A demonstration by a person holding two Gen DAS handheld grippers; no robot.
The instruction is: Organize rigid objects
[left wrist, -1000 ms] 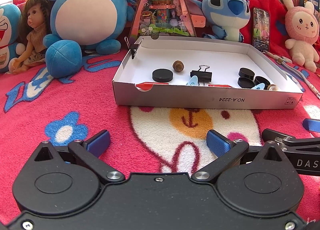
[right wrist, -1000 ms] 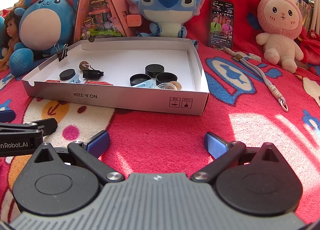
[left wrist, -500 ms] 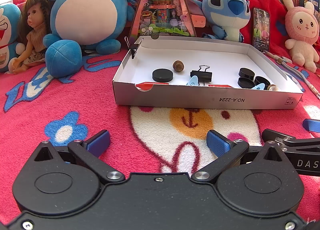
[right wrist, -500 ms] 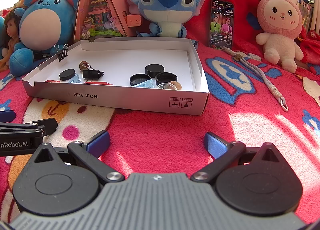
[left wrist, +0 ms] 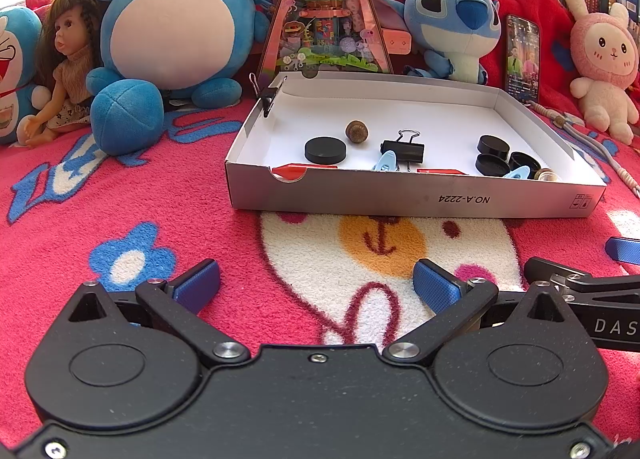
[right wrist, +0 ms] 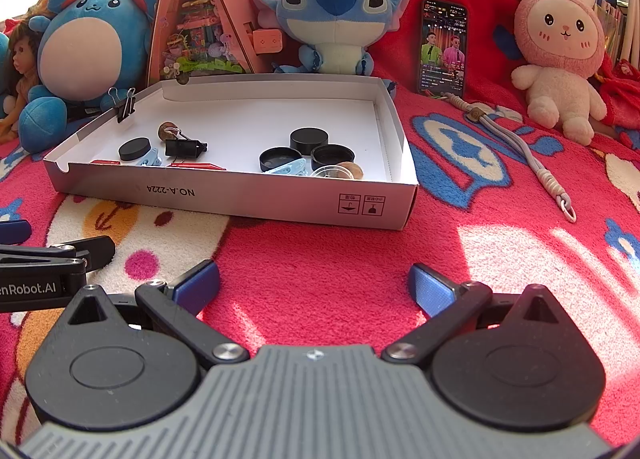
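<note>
1. My left tongs (left wrist: 316, 285) hover low over the red cartoon blanket (left wrist: 160, 203), spread wide with nothing between the blue pads.
2. My right tongs (right wrist: 314, 285) sit just beside them, equally wide apart and holding nothing.
3. Ahead of both lies the shallow white cardboard box (left wrist: 400, 201), resting on the blanket.
4. In its left half I see a black disc (left wrist: 325, 150), a brown acorn (left wrist: 356, 131) and a black binder clip (left wrist: 403, 149).
5. At its right end three black caps (right wrist: 308, 149) cluster together.
6. Another binder clip (right wrist: 125, 104) grips the box's left wall.
7. Plush toys line the back, a Stitch plush (right wrist: 334, 19) among them.
</note>
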